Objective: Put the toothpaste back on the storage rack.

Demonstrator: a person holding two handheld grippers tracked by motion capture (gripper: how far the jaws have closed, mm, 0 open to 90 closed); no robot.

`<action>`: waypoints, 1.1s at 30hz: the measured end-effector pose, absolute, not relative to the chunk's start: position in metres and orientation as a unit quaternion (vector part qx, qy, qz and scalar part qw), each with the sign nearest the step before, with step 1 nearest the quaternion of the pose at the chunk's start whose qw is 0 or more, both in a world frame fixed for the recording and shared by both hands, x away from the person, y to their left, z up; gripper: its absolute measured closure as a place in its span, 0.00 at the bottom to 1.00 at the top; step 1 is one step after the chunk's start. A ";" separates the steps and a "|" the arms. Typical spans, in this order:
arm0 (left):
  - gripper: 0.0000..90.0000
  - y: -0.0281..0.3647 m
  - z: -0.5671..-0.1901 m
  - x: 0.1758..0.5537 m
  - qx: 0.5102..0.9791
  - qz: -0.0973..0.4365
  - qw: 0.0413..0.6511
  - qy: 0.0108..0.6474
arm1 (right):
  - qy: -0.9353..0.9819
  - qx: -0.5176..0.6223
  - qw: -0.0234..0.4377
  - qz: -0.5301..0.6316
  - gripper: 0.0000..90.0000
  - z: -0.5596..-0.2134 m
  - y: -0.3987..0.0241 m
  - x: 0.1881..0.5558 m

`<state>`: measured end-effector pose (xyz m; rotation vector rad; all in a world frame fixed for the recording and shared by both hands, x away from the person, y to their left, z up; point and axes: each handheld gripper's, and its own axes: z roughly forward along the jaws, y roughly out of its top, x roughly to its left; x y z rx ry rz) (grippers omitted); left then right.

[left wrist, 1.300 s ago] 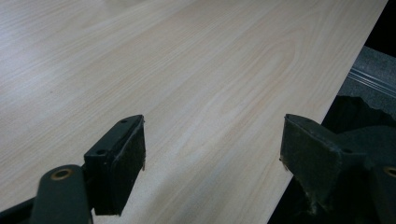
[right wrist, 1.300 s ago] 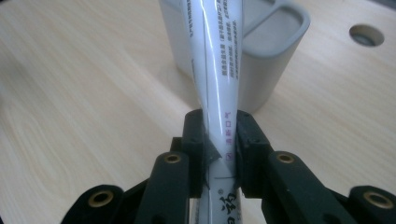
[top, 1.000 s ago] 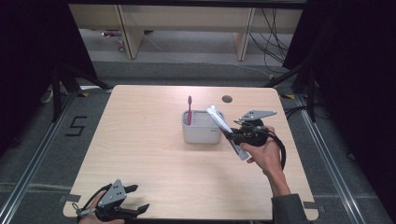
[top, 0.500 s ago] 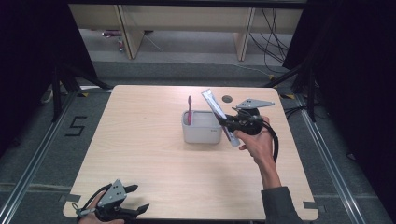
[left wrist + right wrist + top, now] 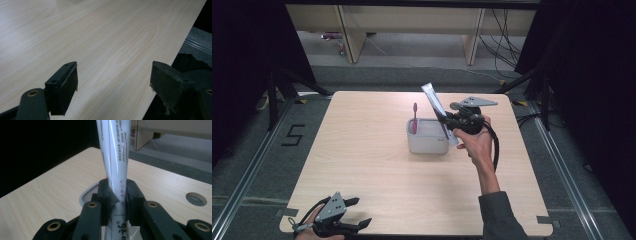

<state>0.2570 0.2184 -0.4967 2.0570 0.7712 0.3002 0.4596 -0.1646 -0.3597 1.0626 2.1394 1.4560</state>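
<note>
A: What is changing? The right gripper is pinching the white tube; it is carrying it up and back from where it was a second ago; the tube is now tilting over the grey bin, beside the pink toothbrush.

B: So the drop into the bin is probably nearing; the left gripper is idling, jaws spread, at the table's near edge.

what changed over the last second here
The right tool, shut on the white tube, carried it away from the person, toward the table's far side, and tipped it more upright beside the grey box. The left tool kept to the near left corner, jaws open. The box and the pink toothbrush in it did not move.
</note>
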 end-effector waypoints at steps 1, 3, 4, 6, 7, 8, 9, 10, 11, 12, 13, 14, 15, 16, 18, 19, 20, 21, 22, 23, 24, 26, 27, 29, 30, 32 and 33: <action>0.24 0.219 -0.496 0.257 0.831 0.121 0.445 0.311 | 0.750 0.380 0.171 0.514 0.85 -0.359 -0.163 0.460; 0.24 0.218 -0.496 0.257 0.831 0.121 0.445 0.310 | 0.744 0.381 0.173 0.521 0.85 -0.359 -0.160 0.464; 0.24 0.218 -0.497 0.257 0.830 0.119 0.449 0.309 | 0.742 0.381 0.174 0.524 0.85 -0.359 -0.159 0.466; 0.24 0.217 -0.497 0.256 0.827 0.123 0.451 0.311 | 0.739 0.383 0.174 0.526 0.85 -0.359 -0.154 0.470; 0.24 0.219 -0.495 0.257 0.833 0.124 0.442 0.309 | 0.739 0.386 0.173 0.525 0.85 -0.359 -0.152 0.471; 0.24 0.218 -0.496 0.257 0.831 0.120 0.447 0.310 | 0.738 0.385 0.174 0.526 0.85 -0.360 -0.150 0.473; 0.24 0.218 -0.496 0.256 0.829 0.120 0.449 0.312 | 0.736 0.381 0.178 0.530 0.85 -0.361 -0.148 0.476; 0.24 0.218 -0.496 0.256 0.829 0.120 0.449 0.313 | 0.734 0.385 0.172 0.532 0.85 -0.361 -0.146 0.477; 0.24 0.218 -0.496 0.256 0.828 0.120 0.449 0.314 | 0.735 0.384 0.176 0.530 0.85 -0.361 -0.145 0.479; 0.24 0.218 -0.496 0.256 0.828 0.120 0.449 0.314 | 0.735 0.380 0.186 0.529 0.85 -0.362 -0.144 0.482; 0.24 0.218 -0.496 0.256 0.829 0.119 0.450 0.310 | 0.733 0.383 0.177 0.534 0.85 -0.363 -0.142 0.484; 0.24 0.218 -0.496 0.256 0.829 0.120 0.450 0.310 | 0.734 0.380 0.182 0.533 0.85 -0.363 -0.141 0.486; 0.24 0.219 -0.496 0.257 0.834 0.121 0.445 0.303 | 0.729 0.384 0.176 0.538 0.85 -0.364 -0.140 0.487; 0.24 0.220 -0.495 0.257 0.839 0.123 0.438 0.299 | 0.730 0.378 0.180 0.540 0.85 -0.365 -0.139 0.489; 0.24 0.218 -0.496 0.257 0.833 0.119 0.447 0.303 | 0.723 0.388 0.176 0.543 0.85 -0.368 -0.136 0.492; 0.24 0.220 -0.495 0.257 0.839 0.123 0.438 0.299 | 0.723 0.390 0.176 0.543 0.85 -0.370 -0.136 0.494; 0.24 0.218 -0.496 0.256 0.830 0.116 0.451 0.306 | 0.721 0.396 0.171 0.542 0.85 -0.371 -0.134 0.495; 0.24 0.218 -0.496 0.256 0.832 0.118 0.449 0.305 | 0.723 0.390 0.179 0.542 0.85 -0.372 -0.135 0.498; 0.24 0.220 -0.495 0.257 0.839 0.122 0.438 0.298 | 0.721 0.388 0.182 0.544 0.85 -0.374 -0.134 0.500; 0.24 0.220 -0.495 0.257 0.839 0.122 0.439 0.299 | 0.718 0.392 0.178 0.547 0.85 -0.375 -0.133 0.501; 0.24 0.218 -0.496 0.256 0.832 0.116 0.449 0.305 | 0.718 0.390 0.184 0.547 0.85 -0.376 -0.133 0.503; 0.24 0.217 -0.496 0.256 0.831 0.118 0.450 0.305 | 0.716 0.390 0.184 0.549 0.85 -0.379 -0.132 0.506; 0.24 0.217 -0.496 0.256 0.831 0.117 0.451 0.305 | 0.715 0.397 0.182 0.546 0.85 -0.380 -0.131 0.506; 0.24 0.218 -0.495 0.256 0.830 0.117 0.451 0.306 | 0.716 0.399 0.183 0.542 0.85 -0.383 -0.130 0.508; 0.24 0.218 -0.495 0.256 0.830 0.117 0.451 0.306 | 0.716 0.395 0.190 0.543 0.85 -0.384 -0.131 0.510; 0.24 0.218 -0.496 0.255 0.830 0.117 0.451 0.306 | 0.715 0.397 0.182 0.546 0.85 -0.386 -0.130 0.511; 0.24 0.218 -0.495 0.255 0.832 0.117 0.449 0.303 | 0.714 0.396 0.186 0.546 0.85 -0.387 -0.130 0.512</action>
